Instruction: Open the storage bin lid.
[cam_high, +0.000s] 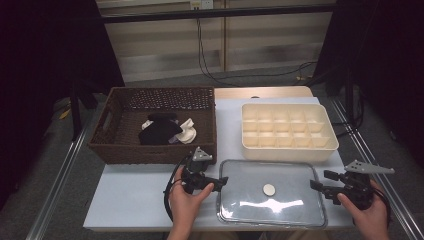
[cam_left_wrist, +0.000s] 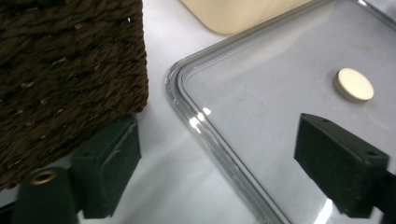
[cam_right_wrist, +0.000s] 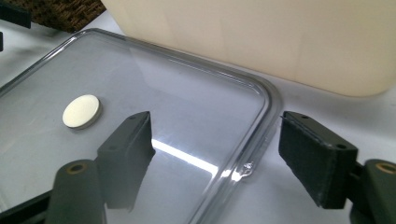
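Note:
A clear rectangular lid (cam_high: 250, 175) lies flat on the table near the front edge, with a small white disc (cam_high: 269, 189) at its middle. My left gripper (cam_high: 220, 181) is at the lid's left rim, held by a hand. In the left gripper view its jaws (cam_left_wrist: 219, 158) stand wide apart astride the rim of the lid (cam_left_wrist: 280, 93), and neither pad touches it. My right gripper (cam_high: 318, 180) is at the lid's right rim. Its jaws (cam_right_wrist: 217, 149) are likewise spread on either side of the lid's edge (cam_right_wrist: 163, 102), clear of it. The disc (cam_right_wrist: 82, 111) (cam_left_wrist: 354, 85) stays on the lid.
A brown woven basket (cam_high: 115, 145) holding black and white cloth items (cam_high: 162, 130) stands at the back left, close beside my left gripper (cam_left_wrist: 70, 70). A cream tray (cam_high: 290, 150) with several compartments sits just behind the lid (cam_right_wrist: 280, 42). Cables hang at the back wall.

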